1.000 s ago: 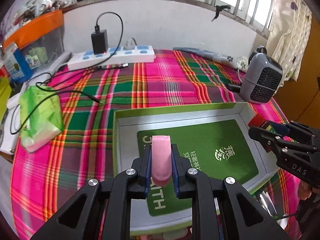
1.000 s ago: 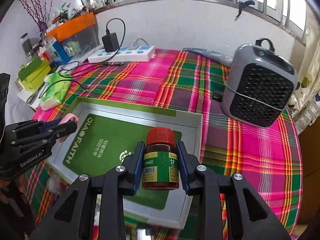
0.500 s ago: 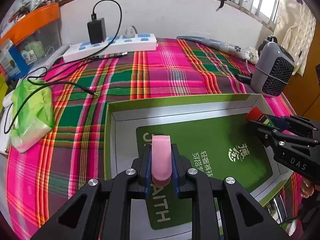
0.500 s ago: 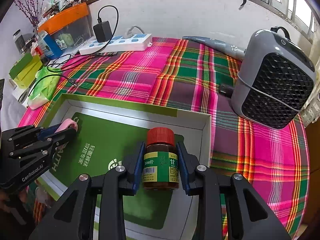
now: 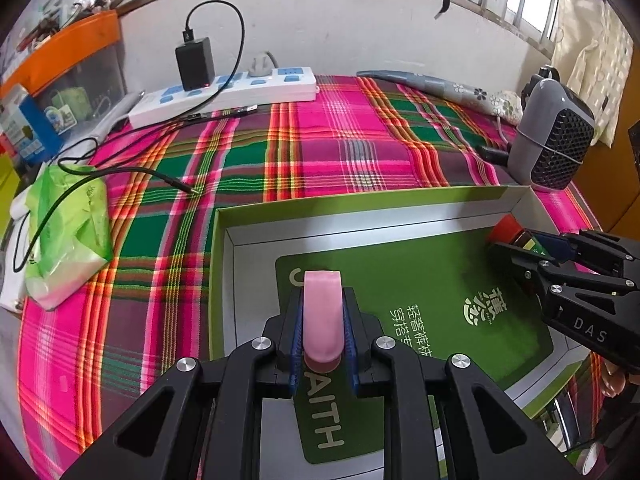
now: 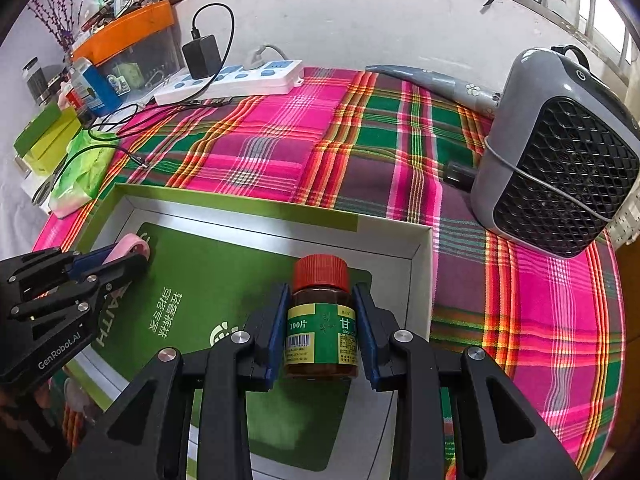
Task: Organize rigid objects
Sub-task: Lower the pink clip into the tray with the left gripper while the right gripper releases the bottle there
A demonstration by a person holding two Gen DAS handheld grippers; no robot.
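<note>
**Both grippers loaded, over the open box**

Plaid cloth (image 5: 320,148) covers the table, pink and green. On it sits a shallow box (image 5: 400,216) with green outer walls, white inner rim and a green printed card on its floor.

Left gripper (image 5: 322,320): jaws pressed in on a pink tape roll (image 5: 322,312), held on edge between the blue pads. Seen from the right wrist camera, the roll (image 6: 134,246) hangs over the box's left end, at the card's corner.

Right gripper (image 6: 320,328): pinching a brown medicine bottle (image 6: 320,332), red cap up, green label facing the camera. It is upright, over the box's far right corner, close to the inner wall. Cannot tell whether its base touches the floor.

Outside the box: grey heater (image 6: 560,160) to the right, white power strip (image 5: 228,88) by the wall, green plastic bag (image 5: 68,236) at left.
</note>
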